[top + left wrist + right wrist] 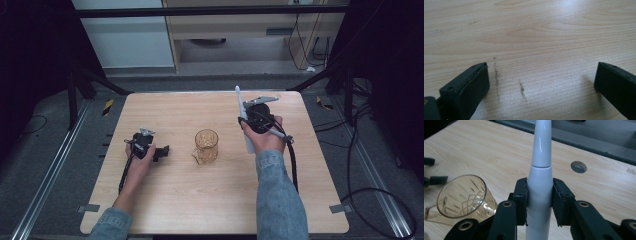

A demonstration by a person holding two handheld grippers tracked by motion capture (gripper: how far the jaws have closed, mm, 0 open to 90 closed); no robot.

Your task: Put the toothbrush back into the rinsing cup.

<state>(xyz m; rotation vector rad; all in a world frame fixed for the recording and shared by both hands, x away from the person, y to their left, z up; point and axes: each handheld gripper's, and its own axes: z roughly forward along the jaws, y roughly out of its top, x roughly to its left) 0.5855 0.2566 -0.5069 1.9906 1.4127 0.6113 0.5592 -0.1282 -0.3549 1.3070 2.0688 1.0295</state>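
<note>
The right gripper is clenching the toothbrush; the next move is probably lowering it upright into the cup. The left gripper is resting released.

You have a light wooden table in the middle of the high view, standing on grey carpeted floor. Metal rails run along the floor at lower left and lower right. Across the top, a pale cabinet and a wooden shelf unit stand behind a dark crossbar. Black cables trail at the right; both upper corners are dark.
</note>
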